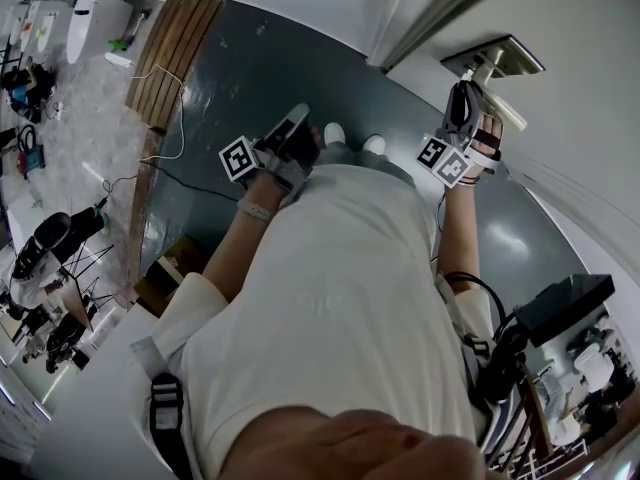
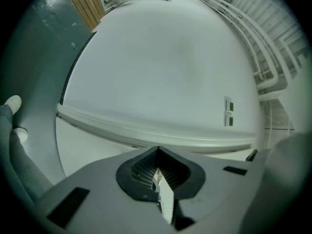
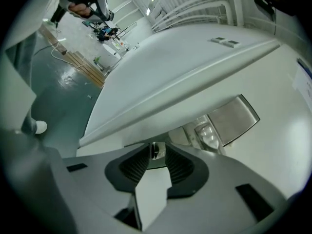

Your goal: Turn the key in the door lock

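The key (image 3: 155, 151) is sitting in the lock of the white door (image 3: 279, 130), at about 8 o'clock from the metal lock plate (image 3: 234, 117) and the lever handle (image 3: 208, 136). Your right gripper (image 3: 155, 156) is pinching the key's head between its jaws. In the head view, your left gripper (image 1: 292, 133) is hanging at 9 o'clock from the right one, its jaws pressing together on nothing.
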Tool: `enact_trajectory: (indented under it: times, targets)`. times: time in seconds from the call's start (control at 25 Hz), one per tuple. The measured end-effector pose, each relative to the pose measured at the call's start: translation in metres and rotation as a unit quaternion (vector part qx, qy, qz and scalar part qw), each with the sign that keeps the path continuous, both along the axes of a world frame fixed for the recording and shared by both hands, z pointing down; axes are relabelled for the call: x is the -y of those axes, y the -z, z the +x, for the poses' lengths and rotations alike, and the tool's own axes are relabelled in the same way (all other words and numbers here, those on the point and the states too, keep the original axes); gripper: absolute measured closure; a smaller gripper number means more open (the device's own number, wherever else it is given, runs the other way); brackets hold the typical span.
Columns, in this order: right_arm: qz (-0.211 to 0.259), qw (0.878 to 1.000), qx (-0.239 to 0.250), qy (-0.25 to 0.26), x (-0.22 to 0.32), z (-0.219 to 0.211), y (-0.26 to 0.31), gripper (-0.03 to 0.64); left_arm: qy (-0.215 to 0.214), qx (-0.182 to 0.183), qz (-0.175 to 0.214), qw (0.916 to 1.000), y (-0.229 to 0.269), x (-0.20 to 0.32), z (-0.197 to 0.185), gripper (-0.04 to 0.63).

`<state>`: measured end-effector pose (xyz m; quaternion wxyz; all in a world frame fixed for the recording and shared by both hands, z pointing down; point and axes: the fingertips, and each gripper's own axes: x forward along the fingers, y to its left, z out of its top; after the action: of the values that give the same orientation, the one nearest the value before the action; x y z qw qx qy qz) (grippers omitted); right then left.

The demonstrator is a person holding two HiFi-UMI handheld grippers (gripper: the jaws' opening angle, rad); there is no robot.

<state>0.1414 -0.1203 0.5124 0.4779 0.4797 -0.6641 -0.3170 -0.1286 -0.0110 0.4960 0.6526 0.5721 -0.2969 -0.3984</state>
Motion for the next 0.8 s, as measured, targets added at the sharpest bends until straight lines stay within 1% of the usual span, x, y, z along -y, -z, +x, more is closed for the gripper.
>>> enact_trajectory:
  times: [0.12,0.2,0.28,0.32,0.4,0.52,0.64,0.72,0.8]
  targets:
    - [0.004,1.0,-0.02,0.004,0.001,-0.004,-0.005,0.508,-0.004,0.0,0.0,1.0,-0.001,0.001,0.002,0.589]
    - [0.003,1.0,-0.028,-0.003,0.005,-0.004,-0.006,0.508,-0.004,-0.001,-0.001,1.0,-0.001,0.002,0.003,0.589]
    - [0.001,1.0,-0.023,-0.015,0.01,-0.001,-0.005,0.514,-0.003,-0.002,-0.002,1.0,-0.001,0.002,0.002,0.589]
    - [0.0,1.0,-0.017,-0.019,0.011,0.001,-0.004,0.532,-0.002,-0.002,-0.003,1.0,-0.001,0.002,0.002,0.589]
    - [0.0,1.0,0.004,-0.022,0.011,0.002,-0.002,0.534,0.001,-0.004,-0.004,1.0,-0.002,0.001,0.0,0.589]
    - [-0.002,0.998,0.065,-0.023,0.01,0.005,-0.001,0.538,0.003,-0.006,-0.007,1.0,-0.004,0.001,-0.001,0.589]
    - [-0.021,0.989,0.141,-0.032,0.01,0.006,0.001,0.537,0.001,-0.004,-0.007,1.0,-0.005,0.001,0.0,0.589]
    - [-0.034,0.979,0.196,-0.044,0.01,0.006,0.002,0.537,-0.002,-0.005,-0.006,1.0,-0.003,0.003,0.001,0.589]
    - [-0.044,0.963,0.258,-0.06,0.011,0.008,0.004,0.537,-0.003,-0.004,-0.005,1.0,-0.002,0.003,0.002,0.589]
